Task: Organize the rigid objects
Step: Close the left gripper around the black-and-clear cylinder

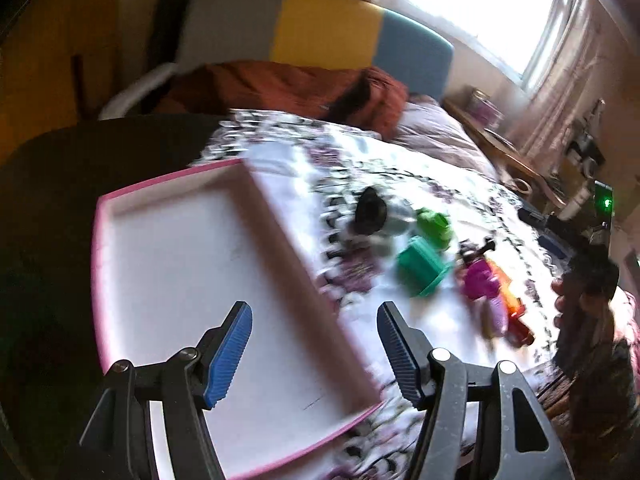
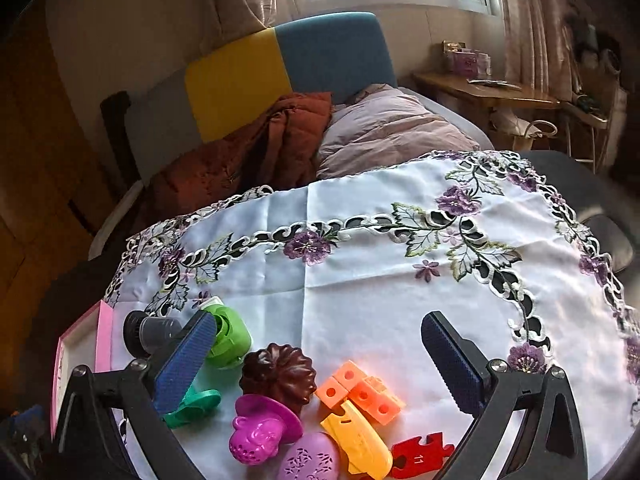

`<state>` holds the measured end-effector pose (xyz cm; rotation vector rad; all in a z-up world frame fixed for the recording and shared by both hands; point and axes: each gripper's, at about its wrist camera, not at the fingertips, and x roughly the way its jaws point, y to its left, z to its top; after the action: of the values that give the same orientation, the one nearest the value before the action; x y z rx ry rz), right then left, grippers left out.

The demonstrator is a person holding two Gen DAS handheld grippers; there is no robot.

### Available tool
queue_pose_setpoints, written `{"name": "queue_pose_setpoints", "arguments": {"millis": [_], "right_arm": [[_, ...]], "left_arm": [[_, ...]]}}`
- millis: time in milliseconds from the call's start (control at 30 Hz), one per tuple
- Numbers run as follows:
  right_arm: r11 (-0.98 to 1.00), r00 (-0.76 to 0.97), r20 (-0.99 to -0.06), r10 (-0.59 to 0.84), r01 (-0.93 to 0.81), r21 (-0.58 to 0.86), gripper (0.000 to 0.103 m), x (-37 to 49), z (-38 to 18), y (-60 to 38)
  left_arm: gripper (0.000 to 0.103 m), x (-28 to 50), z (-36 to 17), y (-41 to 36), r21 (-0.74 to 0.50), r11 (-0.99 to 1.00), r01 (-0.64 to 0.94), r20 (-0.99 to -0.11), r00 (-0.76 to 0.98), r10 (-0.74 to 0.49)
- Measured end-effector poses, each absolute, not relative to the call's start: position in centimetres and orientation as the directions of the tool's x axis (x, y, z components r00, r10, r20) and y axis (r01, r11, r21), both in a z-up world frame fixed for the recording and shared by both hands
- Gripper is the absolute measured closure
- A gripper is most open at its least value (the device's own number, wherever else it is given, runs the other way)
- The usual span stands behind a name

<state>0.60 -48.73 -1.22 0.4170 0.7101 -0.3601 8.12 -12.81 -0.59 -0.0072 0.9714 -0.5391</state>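
A white tray with a pink rim lies on the embroidered cloth; its corner also shows at the left of the right wrist view. My left gripper hangs open over the tray's right rim, holding nothing. Toys lie in a cluster beside the tray: a grey-black cylinder, a light green piece, a teal piece, a brown fluted mould, a magenta mould, an orange block, a yellow piece and a red puzzle piece. My right gripper stands open above them, touching none.
The white tablecloth with purple flowers has bare space beyond the toys. Behind the table are a bed with a lilac pillow, a rust-coloured quilt and a wooden side table. A hand shows at the right of the left wrist view.
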Motion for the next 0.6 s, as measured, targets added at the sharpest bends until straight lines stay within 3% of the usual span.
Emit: {"name": "queue_pose_setpoints", "arguments": {"millis": [200, 300, 600], "right_arm": [[0.856, 0.706, -0.687, -0.171, 0.451, 0.251, 0.0, 0.5, -1.0, -48.8], [0.854, 0.714, -0.681, -0.163, 0.447, 0.265, 0.0, 0.4, -0.9, -48.9], [0.813, 0.732, -0.668, -0.135, 0.468, 0.348, 0.0, -0.1, -1.0, -50.5]], "left_arm": [[0.035, 11.7, -0.7, -19.9, -0.242, 0.838, 0.49, -0.803, 0.384, -0.457], [0.022, 13.4, -1.7, -23.6, -0.205, 0.833, 0.514, -0.831, 0.358, -0.426], [0.012, 17.1, -5.3, -30.4, -0.067, 0.851, 0.52, -0.889, 0.356, -0.287]]}}
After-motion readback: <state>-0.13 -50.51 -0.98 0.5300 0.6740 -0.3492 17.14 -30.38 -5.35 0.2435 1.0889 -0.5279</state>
